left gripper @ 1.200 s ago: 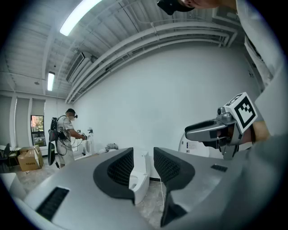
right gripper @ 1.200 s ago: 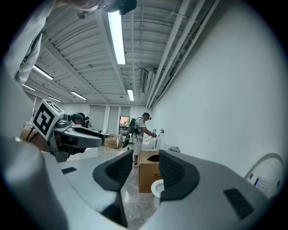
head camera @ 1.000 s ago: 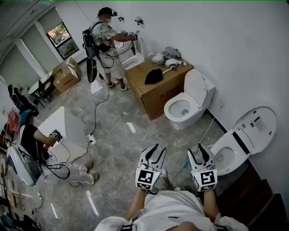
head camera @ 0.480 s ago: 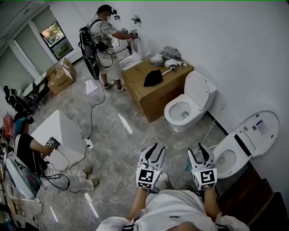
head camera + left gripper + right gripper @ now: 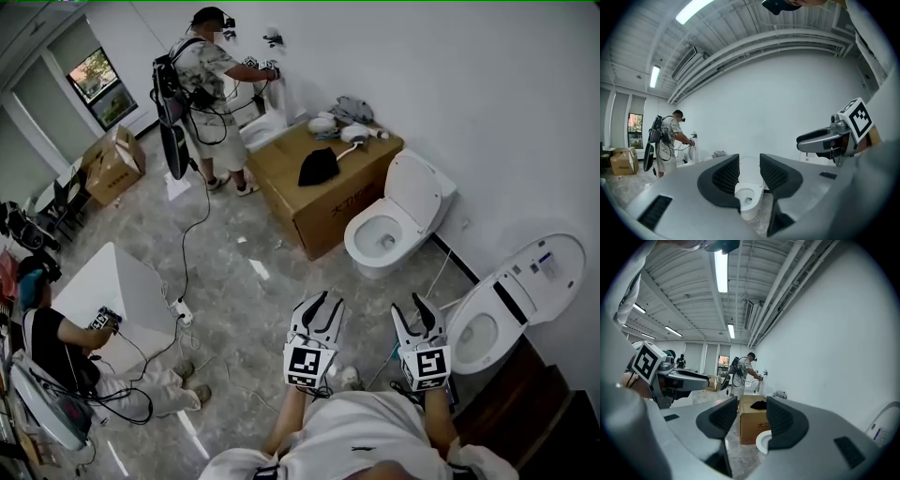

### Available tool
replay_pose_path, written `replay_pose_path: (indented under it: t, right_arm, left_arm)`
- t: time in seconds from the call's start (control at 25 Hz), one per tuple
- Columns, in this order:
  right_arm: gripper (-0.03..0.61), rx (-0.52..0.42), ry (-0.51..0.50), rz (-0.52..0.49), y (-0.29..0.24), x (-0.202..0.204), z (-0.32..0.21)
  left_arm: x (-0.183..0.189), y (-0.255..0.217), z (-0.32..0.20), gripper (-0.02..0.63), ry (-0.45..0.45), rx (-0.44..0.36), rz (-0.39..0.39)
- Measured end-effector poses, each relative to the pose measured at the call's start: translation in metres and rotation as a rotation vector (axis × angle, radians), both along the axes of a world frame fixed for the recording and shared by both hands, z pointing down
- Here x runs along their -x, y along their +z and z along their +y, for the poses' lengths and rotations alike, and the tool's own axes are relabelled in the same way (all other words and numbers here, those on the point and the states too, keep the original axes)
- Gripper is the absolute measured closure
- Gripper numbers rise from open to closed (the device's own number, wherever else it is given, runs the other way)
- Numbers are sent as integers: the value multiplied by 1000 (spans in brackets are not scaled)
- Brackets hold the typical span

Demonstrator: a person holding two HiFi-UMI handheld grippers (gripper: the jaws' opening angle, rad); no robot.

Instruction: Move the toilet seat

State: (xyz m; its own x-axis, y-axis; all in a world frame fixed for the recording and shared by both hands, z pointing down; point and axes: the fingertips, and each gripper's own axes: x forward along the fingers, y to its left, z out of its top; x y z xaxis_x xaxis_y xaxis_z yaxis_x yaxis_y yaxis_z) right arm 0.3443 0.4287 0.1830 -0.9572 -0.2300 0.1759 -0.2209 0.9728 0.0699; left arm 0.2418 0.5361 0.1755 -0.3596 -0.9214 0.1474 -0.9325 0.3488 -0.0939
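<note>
Two toilets stand along the white wall of a workroom, and two hand-held grippers hover short of them. The person wearing the head camera holds the left gripper (image 5: 323,302) and the right gripper (image 5: 410,309) side by side in front of the chest. Both forearms reach forward and both sets of jaws point away from the body, with one square-marker cube on each turned up to the camera. On each gripper the tongs are drawn in as far as they go, with only a narrow slit between the pads and nothing caught there.

The nearer toilet (image 5: 497,352) sits at the person's right, just beyond the right gripper. Its lid (image 5: 542,267) is tipped back toward the wall, and the toilet seat (image 5: 457,326) rings the bowl opening. Neither gripper touches it. The farther toilet (image 5: 386,246) also has its cover raised, and it shows through the slit of the left gripper's jaws in the left gripper view.

Two cardboard boxes are in the room. The large box (image 5: 323,211) stands just beside the farther toilet and carries a black cloth (image 5: 319,167). The smaller box (image 5: 111,164) is well apart, by the window. Two other people are present: a standing person (image 5: 211,80) wearing a backpack who reaches toward the far wall, and a seated person (image 5: 52,342) near a white table (image 5: 117,281) at lower left. Cables trail across the grey floor (image 5: 234,281).
</note>
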Motion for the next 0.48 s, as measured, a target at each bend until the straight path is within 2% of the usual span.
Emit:
replay_pose_path:
  t: [0.48]
  right_arm:
    - [368, -15, 25, 20, 2, 49, -8]
  left_arm:
    - [51, 6, -8, 463, 16, -25, 22]
